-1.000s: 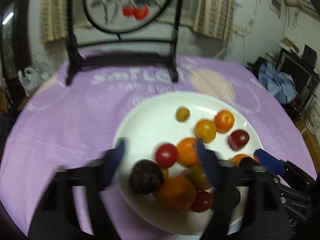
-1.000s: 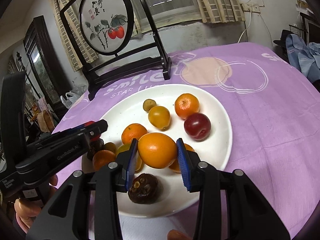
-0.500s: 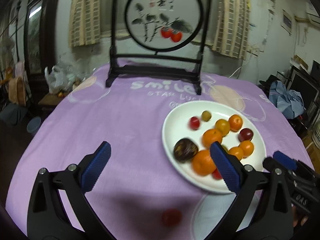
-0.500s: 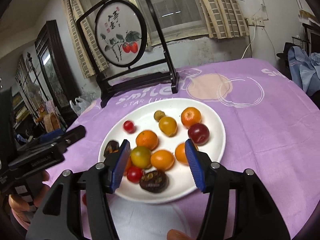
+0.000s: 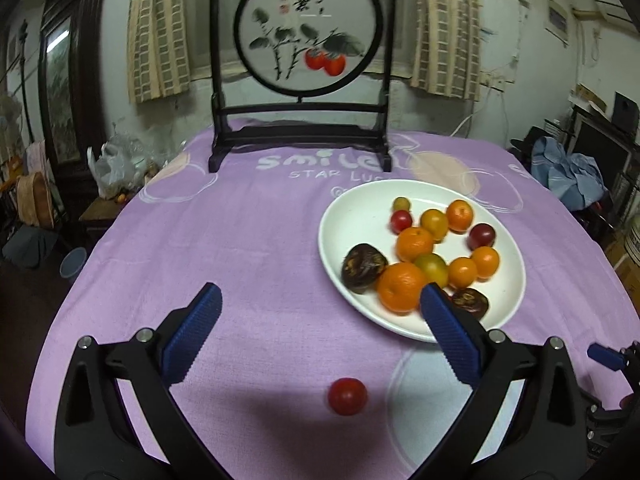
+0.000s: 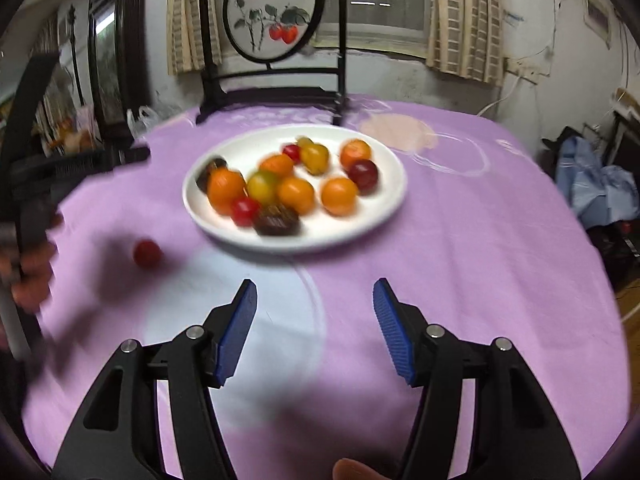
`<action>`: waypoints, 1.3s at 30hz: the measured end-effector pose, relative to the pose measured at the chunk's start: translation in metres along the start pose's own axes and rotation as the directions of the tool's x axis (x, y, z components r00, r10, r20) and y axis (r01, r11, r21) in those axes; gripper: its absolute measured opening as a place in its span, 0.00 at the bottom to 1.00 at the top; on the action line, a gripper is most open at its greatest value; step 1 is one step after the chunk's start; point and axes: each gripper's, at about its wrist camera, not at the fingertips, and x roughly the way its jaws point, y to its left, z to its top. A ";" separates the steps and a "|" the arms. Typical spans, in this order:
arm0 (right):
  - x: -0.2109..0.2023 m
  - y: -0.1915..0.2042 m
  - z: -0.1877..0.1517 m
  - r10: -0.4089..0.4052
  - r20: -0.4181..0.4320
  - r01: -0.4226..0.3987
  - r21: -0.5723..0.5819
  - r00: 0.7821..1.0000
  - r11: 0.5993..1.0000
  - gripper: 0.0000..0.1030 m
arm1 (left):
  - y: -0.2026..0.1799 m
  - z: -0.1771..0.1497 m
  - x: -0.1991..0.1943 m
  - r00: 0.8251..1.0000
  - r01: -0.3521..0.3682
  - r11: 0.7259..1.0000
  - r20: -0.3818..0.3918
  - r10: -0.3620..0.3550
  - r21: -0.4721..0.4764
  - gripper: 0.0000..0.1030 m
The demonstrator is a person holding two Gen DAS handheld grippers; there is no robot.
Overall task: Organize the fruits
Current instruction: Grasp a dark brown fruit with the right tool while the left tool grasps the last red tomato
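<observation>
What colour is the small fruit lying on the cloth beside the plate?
Red: the small fruit shows best in the left wrist view.

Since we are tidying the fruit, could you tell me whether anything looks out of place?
Yes: one small red round fruit lies alone on the purple tablecloth, apart from the white plate holding the rest.

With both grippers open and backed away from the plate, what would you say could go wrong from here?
1. The small round red fruit lies loose on the purple tablecloth, off the white plate; a nudge from the open left gripper might roll it further.
2. The fruits on the plate crowd and touch, so the right gripper, whose jaws have just been opening with nothing between them, could knock neighbours out.
</observation>
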 end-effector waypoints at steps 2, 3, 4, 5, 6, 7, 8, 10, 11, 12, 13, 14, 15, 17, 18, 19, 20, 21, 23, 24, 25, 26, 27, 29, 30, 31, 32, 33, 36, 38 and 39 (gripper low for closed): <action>-0.008 -0.006 -0.015 -0.043 -0.033 0.043 -0.006 0.999 0.999 0.59 | -0.002 -0.001 -0.003 1.000 0.016 1.000 0.003 -0.016 0.006 0.98; -0.013 -0.010 -0.024 -0.060 -0.050 0.060 -0.003 0.997 0.998 0.59 | -0.003 -0.001 -0.004 1.000 0.016 1.000 0.004 -0.016 0.009 0.98; -0.017 -0.013 -0.031 -0.067 -0.060 0.068 0.004 0.996 0.998 0.59 | -0.003 -0.001 -0.004 1.000 0.016 1.000 0.004 -0.016 0.010 0.98; -0.020 -0.015 -0.037 -0.070 -0.070 0.071 0.009 0.995 0.997 0.59 | -0.004 -0.002 -0.004 1.000 0.013 1.000 0.004 -0.013 0.013 0.98; -0.024 -0.018 -0.043 -0.071 -0.079 0.072 0.012 0.994 0.997 0.59 | -0.004 -0.002 -0.004 1.000 0.012 1.000 0.002 -0.012 0.014 0.98; -0.027 -0.019 -0.048 -0.073 -0.086 0.075 0.013 0.994 0.997 0.59 | -0.004 -0.003 -0.004 1.000 0.012 1.000 0.000 -0.012 0.012 0.98; -0.030 -0.020 -0.053 -0.079 -0.095 0.081 0.011 0.992 0.997 0.59 | -0.003 -0.003 -0.003 1.000 0.014 1.000 -0.003 -0.014 0.010 0.98; -0.035 -0.019 -0.061 -0.085 -0.106 0.087 0.008 0.991 0.996 0.59 | -0.002 -0.004 -0.002 1.000 0.015 1.000 -0.008 -0.014 0.008 0.98; -0.037 -0.019 -0.065 -0.085 -0.110 0.087 0.005 0.990 0.996 0.59 | -0.001 -0.004 -0.002 1.000 0.012 1.000 -0.009 -0.012 0.007 0.98; -0.038 -0.019 -0.069 -0.085 -0.117 0.086 0.002 0.989 0.996 0.59 | -0.001 -0.004 -0.002 1.000 0.008 1.000 -0.009 -0.008 0.007 0.98; -0.038 -0.019 -0.072 -0.085 -0.126 0.086 -0.001 0.988 0.996 0.59 | 0.000 -0.005 -0.001 1.000 0.003 1.000 -0.011 -0.003 0.008 0.98; -0.038 -0.018 -0.075 -0.088 -0.133 0.088 -0.002 0.987 0.996 0.59 | 0.000 -0.006 -0.002 1.000 0.003 1.000 -0.013 -0.003 0.008 0.98; -0.037 -0.017 -0.075 -0.087 -0.137 0.088 -0.001 0.987 0.996 0.59 | 0.001 -0.006 -0.001 1.000 0.005 1.000 -0.015 -0.004 0.008 0.98; -0.034 -0.018 -0.079 -0.080 -0.151 0.081 0.001 0.985 0.997 0.59 | 0.002 -0.007 -0.001 1.000 0.008 1.000 -0.017 -0.008 0.004 0.98; -0.033 -0.017 -0.079 -0.081 -0.157 0.082 0.000 0.984 0.997 0.59 | 0.003 -0.007 -0.001 1.000 0.009 1.000 -0.018 -0.009 0.002 0.98; -0.030 -0.017 -0.080 -0.083 -0.166 0.084 0.000 0.983 0.996 0.59 | 0.003 -0.008 -0.001 1.000 0.008 1.000 -0.019 -0.008 0.000 0.98; -0.028 -0.017 -0.081 -0.081 -0.175 0.082 -0.001 0.981 0.997 0.59 | 0.004 -0.008 -0.001 1.000 0.006 1.000 -0.021 -0.006 -0.002 0.98; -0.026 -0.016 -0.083 -0.079 -0.182 0.080 -0.001 0.980 0.997 0.59 | 0.005 -0.008 -0.001 1.000 0.004 1.000 -0.022 -0.004 -0.005 0.98; -0.025 -0.016 -0.084 -0.078 -0.182 0.079 0.000 0.980 0.997 0.58 | 0.006 -0.007 0.000 1.000 0.004 1.000 -0.026 -0.004 -0.010 0.98; -0.026 -0.016 -0.084 -0.075 -0.181 0.077 0.003 0.981 0.997 0.57 | 0.007 -0.008 0.000 1.000 0.005 1.000 -0.027 -0.005 -0.012 0.98; -0.026 -0.017 -0.085 -0.075 -0.181 0.077 0.004 0.981 0.997 0.55 | 0.007 -0.008 -0.001 1.000 0.005 1.000 -0.027 -0.006 -0.013 0.98; -0.026 -0.017 -0.085 -0.069 -0.182 0.071 0.006 0.981 0.997 0.54 | 0.008 -0.007 -0.001 1.000 0.004 1.000 -0.025 -0.004 -0.013 0.98; -0.026 -0.017 -0.084 -0.066 -0.183 0.068 0.006 0.981 0.998 0.53 | 0.008 -0.008 -0.001 1.000 0.003 1.000 -0.023 -0.003 -0.014 0.98; -0.027 -0.017 -0.085 -0.074 -0.180 0.076 0.004 0.981 0.997 0.48 | 0.010 -0.008 -0.001 1.000 0.000 1.000 -0.023 -0.001 -0.018 0.98; -0.027 -0.016 -0.084 -0.078 -0.179 0.080 0.003 0.981 0.997 0.47 | 0.011 -0.008 0.000 1.000 -0.002 1.000 -0.028 0.002 -0.020 0.98; -0.027 -0.016 -0.084 -0.085 -0.178 0.086 0.001 0.980 0.996 0.43 | 0.011 -0.008 0.000 0.999 -0.004 1.000 -0.031 0.003 -0.022 0.98; -0.027 -0.016 -0.084 -0.089 -0.179 0.090 -0.001 0.980 0.996 0.43 | 0.013 -0.008 0.003 0.999 -0.003 1.000 -0.042 0.002 -0.030 0.98; -0.027 -0.016 -0.082 -0.091 -0.183 0.092 -0.001 0.979 0.996 0.43 | 0.013 -0.009 0.005 0.999 -0.001 0.999 -0.050 -0.001 -0.033 0.98; -0.026 -0.017 -0.067 -0.075 -0.164 0.080 0.028 0.984 0.996 0.43 | 0.011 -0.015 0.015 0.996 0.006 1.000 -0.091 -0.008 -0.018 0.98; -0.026 -0.019 -0.047 -0.031 -0.103 0.041 0.088 0.994 0.995 0.43 | 0.008 -0.022 0.020 0.993 0.004 1.000 -0.116 -0.004 0.004 0.98; -0.025 -0.020 -0.035 0.003 -0.052 0.004 0.125 0.999 0.992 0.43 | 0.006 -0.025 0.022 0.992 0.011 1.000 -0.128 -0.008 0.020 0.98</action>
